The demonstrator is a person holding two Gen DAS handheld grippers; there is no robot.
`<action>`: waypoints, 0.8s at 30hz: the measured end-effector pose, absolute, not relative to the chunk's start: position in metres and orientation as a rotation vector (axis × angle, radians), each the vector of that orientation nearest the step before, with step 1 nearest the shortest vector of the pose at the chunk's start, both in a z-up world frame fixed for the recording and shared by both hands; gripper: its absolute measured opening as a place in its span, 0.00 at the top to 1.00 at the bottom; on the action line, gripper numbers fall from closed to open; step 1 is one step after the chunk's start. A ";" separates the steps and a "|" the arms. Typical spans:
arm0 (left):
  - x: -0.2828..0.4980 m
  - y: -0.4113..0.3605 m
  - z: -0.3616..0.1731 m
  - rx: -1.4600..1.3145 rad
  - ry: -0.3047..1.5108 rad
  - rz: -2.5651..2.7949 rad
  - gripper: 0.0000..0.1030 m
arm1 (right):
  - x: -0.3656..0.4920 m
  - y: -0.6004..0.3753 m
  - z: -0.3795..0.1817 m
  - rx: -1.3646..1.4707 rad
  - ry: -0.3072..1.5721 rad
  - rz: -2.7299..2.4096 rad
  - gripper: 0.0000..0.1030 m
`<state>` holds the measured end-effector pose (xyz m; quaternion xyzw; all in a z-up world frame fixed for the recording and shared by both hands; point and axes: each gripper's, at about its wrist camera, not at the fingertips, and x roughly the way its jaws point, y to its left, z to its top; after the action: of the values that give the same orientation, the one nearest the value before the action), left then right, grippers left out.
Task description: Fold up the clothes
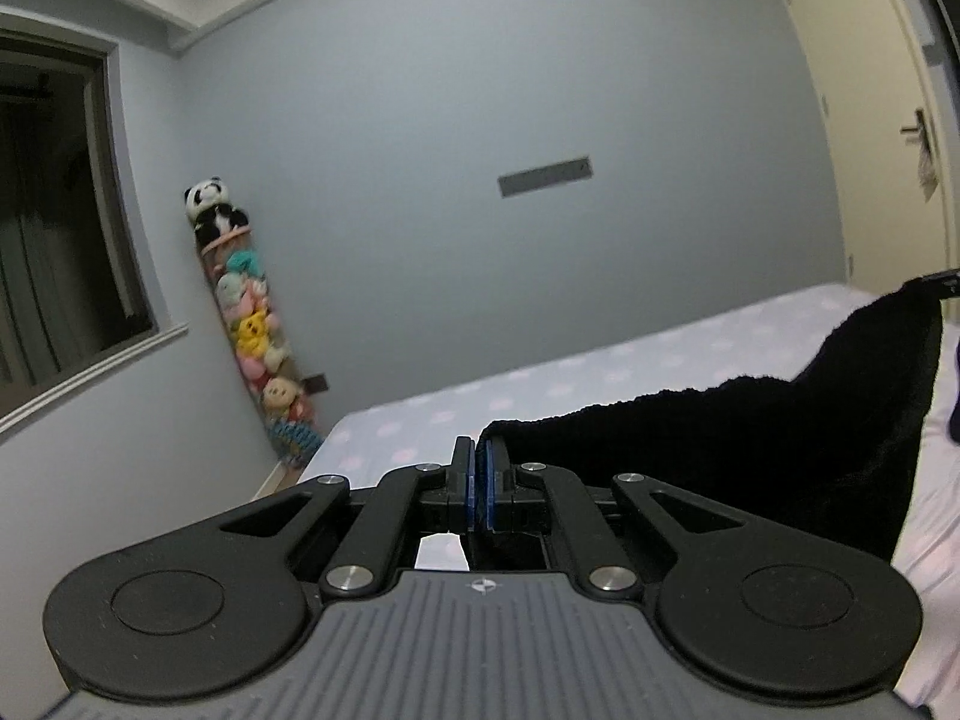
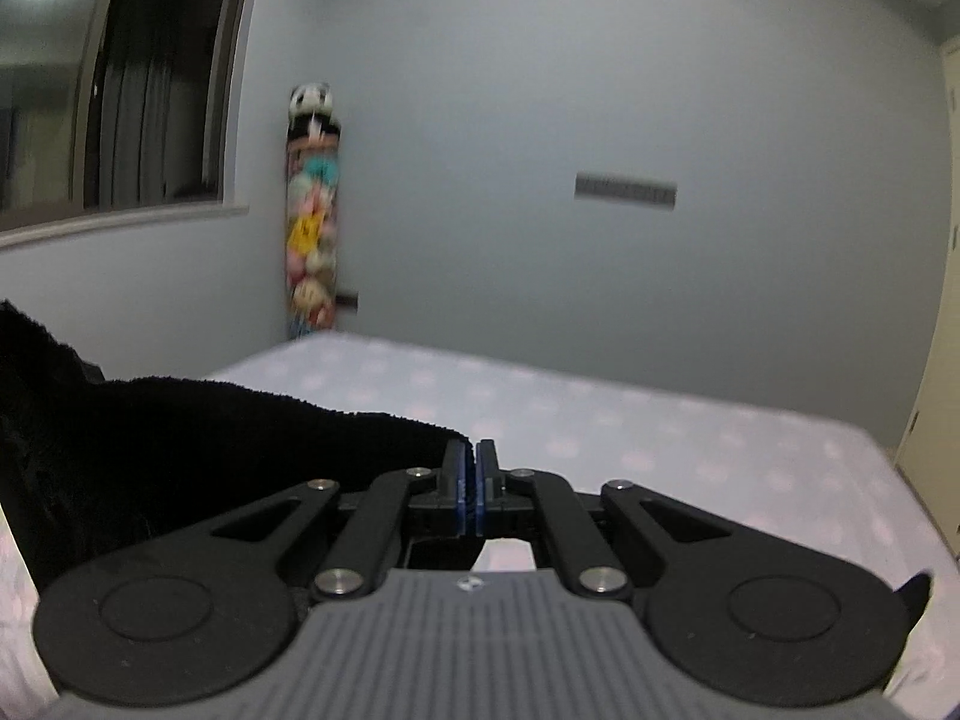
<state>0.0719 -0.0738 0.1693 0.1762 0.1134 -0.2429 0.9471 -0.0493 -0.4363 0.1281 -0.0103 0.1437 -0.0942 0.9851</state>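
Observation:
A black fuzzy garment (image 1: 750,450) hangs stretched between both grippers above the bed. In the left wrist view my left gripper (image 1: 477,450) is shut on one corner of it, and the cloth runs off to the right, up to the tip of the other gripper (image 1: 942,282). In the right wrist view my right gripper (image 2: 471,456) is shut on the opposite corner, with the black garment (image 2: 180,450) sagging away to the left. Both grippers point nearly level toward the far wall. The garment's lower part is hidden below the gripper bodies.
The bed (image 2: 630,432) with a pale dotted sheet lies beneath and ahead. A tall net of plush toys (image 1: 252,324) topped by a panda stands in the corner by a dark window (image 1: 54,228). A cream door (image 1: 888,120) is at the right.

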 end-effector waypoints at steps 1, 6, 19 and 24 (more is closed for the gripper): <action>0.070 -0.074 0.173 0.356 0.233 -0.505 0.98 | -0.056 -0.438 0.136 -0.024 0.268 -0.192 0.96; 0.074 -0.076 0.132 0.383 0.430 -0.568 0.98 | -0.064 -0.435 0.118 -0.067 0.381 -0.180 0.96; 0.084 -0.103 -0.076 0.613 0.982 -0.729 0.98 | -0.051 -0.445 -0.090 -0.033 0.962 -0.074 0.96; 0.082 -0.104 -0.087 0.662 0.994 -0.764 0.98 | -0.059 -0.449 -0.110 -0.017 1.014 -0.047 0.96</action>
<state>0.0822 -0.1045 -0.0875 0.3039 0.4562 -0.3508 0.7592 -0.0585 -0.4489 -0.1102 -0.0079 0.4856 -0.0227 0.8738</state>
